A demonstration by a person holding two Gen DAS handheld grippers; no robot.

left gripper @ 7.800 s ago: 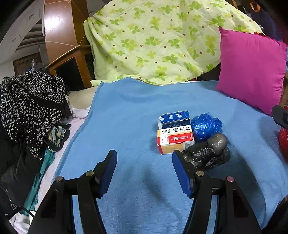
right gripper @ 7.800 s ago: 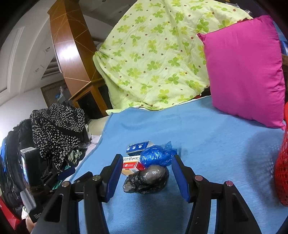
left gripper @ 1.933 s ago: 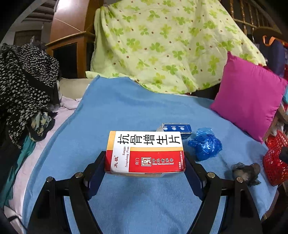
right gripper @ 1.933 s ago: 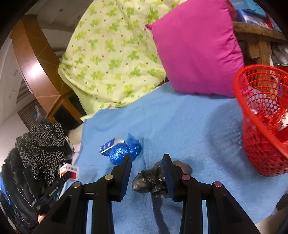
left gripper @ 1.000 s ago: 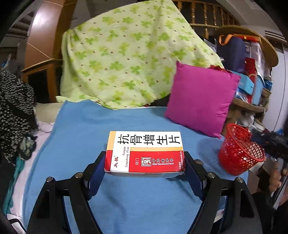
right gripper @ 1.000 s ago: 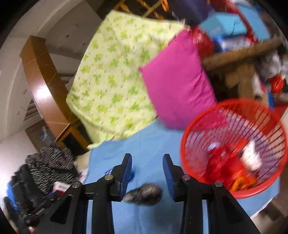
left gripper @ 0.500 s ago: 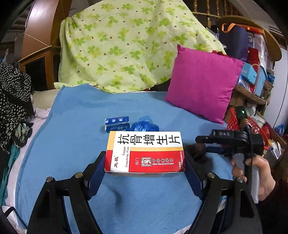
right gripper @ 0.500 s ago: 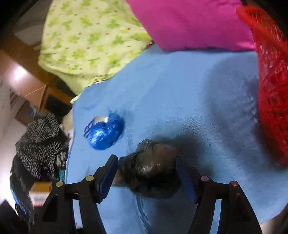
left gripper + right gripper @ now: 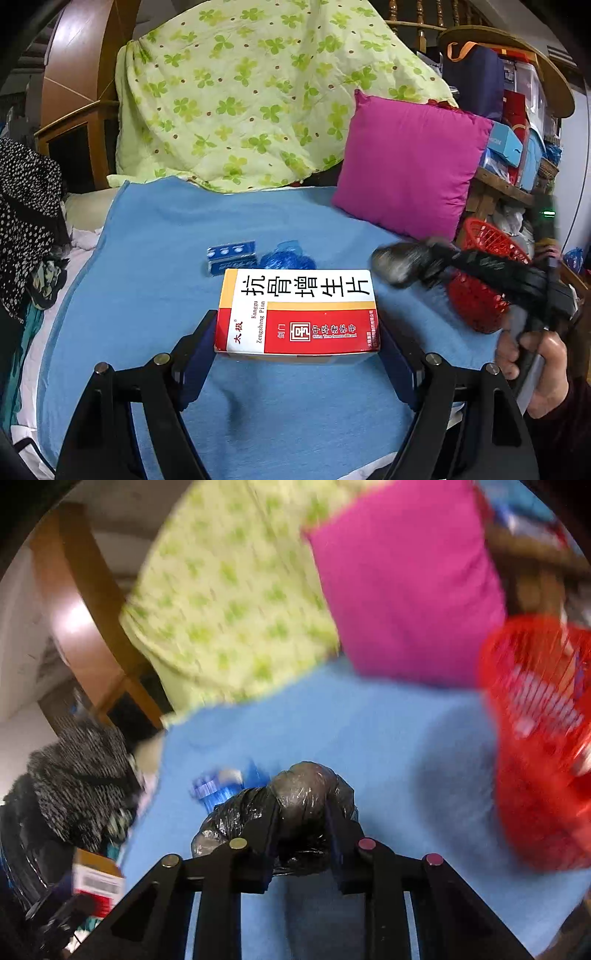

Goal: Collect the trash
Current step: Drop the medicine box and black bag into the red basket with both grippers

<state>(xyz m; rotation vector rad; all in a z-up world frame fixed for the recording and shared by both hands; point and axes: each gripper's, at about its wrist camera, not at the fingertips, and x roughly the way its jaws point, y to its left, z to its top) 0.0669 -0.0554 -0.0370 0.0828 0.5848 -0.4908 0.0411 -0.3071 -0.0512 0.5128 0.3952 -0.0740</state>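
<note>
My left gripper (image 9: 295, 350) is shut on a red and white medicine box (image 9: 297, 310) and holds it above the blue blanket (image 9: 147, 280). My right gripper (image 9: 300, 827) is shut on a black plastic bag wad (image 9: 295, 805), lifted off the blanket; the wad also shows in the left wrist view (image 9: 402, 264), blurred. A small blue box (image 9: 232, 256) and a crumpled blue plastic bag (image 9: 288, 258) lie on the blanket behind. The red mesh basket (image 9: 543, 738) stands at the right, also in the left wrist view (image 9: 484, 266).
A magenta pillow (image 9: 410, 166) and a green clover quilt (image 9: 258, 92) stand at the back. Black dotted clothing (image 9: 26, 214) is piled at the left. Cluttered wooden shelves (image 9: 517, 147) are behind the basket.
My right gripper has shut on the black bag wad and lifted it off the blanket, swinging toward the red basket. My left gripper still holds the medicine box.
</note>
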